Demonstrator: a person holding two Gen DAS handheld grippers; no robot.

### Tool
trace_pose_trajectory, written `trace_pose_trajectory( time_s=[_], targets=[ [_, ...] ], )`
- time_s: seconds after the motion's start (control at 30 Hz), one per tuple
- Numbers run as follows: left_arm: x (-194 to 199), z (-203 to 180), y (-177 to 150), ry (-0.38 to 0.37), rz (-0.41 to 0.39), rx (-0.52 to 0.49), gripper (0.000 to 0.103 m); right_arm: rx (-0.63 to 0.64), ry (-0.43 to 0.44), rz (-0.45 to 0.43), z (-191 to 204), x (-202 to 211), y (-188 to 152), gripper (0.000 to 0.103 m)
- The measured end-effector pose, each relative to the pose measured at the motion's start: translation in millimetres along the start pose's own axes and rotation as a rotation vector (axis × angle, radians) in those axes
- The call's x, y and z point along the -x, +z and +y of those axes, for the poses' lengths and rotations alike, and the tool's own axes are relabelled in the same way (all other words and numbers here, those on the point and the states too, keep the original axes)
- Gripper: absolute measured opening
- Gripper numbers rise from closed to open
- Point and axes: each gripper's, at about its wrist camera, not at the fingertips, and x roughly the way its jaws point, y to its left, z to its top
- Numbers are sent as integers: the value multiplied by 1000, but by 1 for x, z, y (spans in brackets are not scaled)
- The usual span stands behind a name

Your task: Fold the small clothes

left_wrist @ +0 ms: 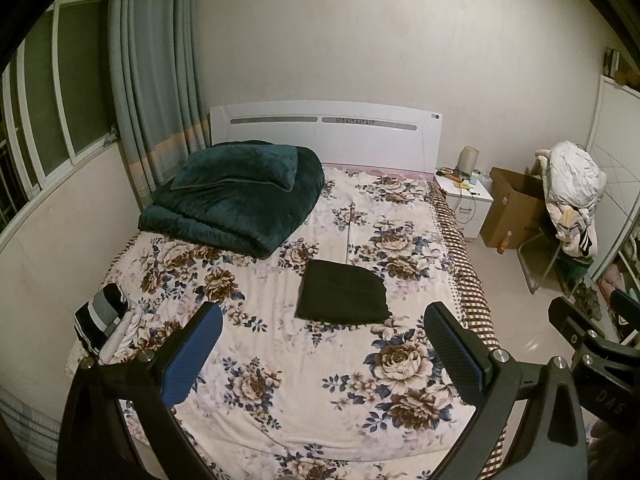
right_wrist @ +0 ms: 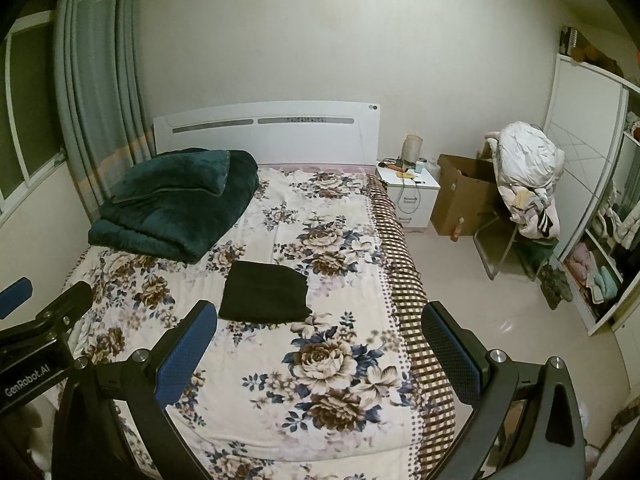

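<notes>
Black cloth (left_wrist: 343, 293), folded flat into a neat block, lies on the flowery bed cover (left_wrist: 280, 392). In the left wrist view it sits out past the tips of the two fingers, in the gap between them, and nothing touches it. The left gripper (left_wrist: 322, 360) has its blue-padded fingers (left_wrist: 192, 360) spread wide apart, and they hold nothing.

The right gripper (right_wrist: 318, 356) is the same: its fingers (right_wrist: 186, 354) are spread wide and empty. From its view the black cloth (right_wrist: 265, 297) lies just beyond the left fingertip, a little to that side.

Past the left finger of the left gripper, near the edge of the bed, sits a small pile of clothes (left_wrist: 105, 320) with grey, black and white stripes on top.

Far beyond the fingers, a dark green blanket (left_wrist: 236, 196) is folded up with a green pillow (left_wrist: 240, 168) on top, close to the white headboard (left_wrist: 324, 128). Off to the right of the fingers stand a white bedside table (left_wrist: 466, 200), a brown box (left_wrist: 516, 208), and a chair heaped with clothes (left_wrist: 574, 196).
</notes>
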Motion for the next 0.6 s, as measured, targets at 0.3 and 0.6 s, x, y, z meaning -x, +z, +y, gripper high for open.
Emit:
trace_pose_trajectory(
  time_s=[0.3, 0.6],
  targets=[
    [1, -2, 3, 1, -2, 6, 103, -5, -3, -3, 1, 2, -3, 103],
    [3, -1, 4, 3, -5, 8, 103, -4, -3, -8, 6, 4, 6, 103]
  ],
)
